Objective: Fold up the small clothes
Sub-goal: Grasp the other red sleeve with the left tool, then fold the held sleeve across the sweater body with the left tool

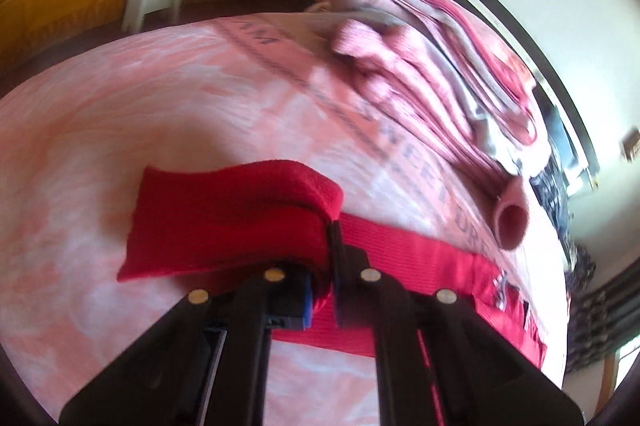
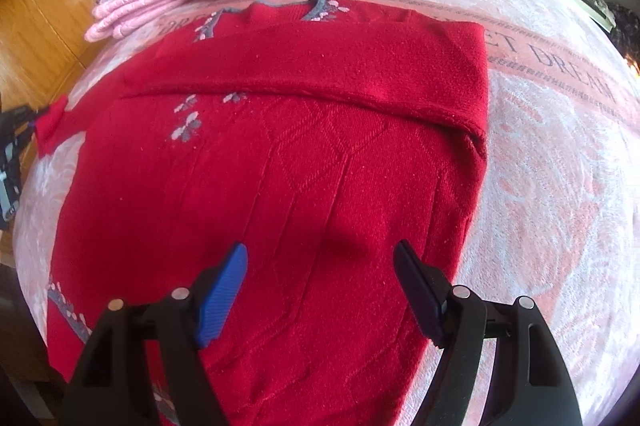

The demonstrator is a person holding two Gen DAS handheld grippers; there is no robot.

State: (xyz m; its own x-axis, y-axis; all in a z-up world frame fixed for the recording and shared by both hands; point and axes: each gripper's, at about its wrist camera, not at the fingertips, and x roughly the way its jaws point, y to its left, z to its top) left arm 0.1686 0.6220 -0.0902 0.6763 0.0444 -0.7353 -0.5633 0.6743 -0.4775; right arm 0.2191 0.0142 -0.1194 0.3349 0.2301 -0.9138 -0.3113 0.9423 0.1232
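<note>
Pink bedspread (image 2: 560, 186) bare rightward; left hand-held gripper (image 1: 320, 266) pinching red sweater (image 2: 280, 186) cuff.

red knit sweater (image 2: 304, 162) | flat on bedspread | one sleeve folded across chest
</note>
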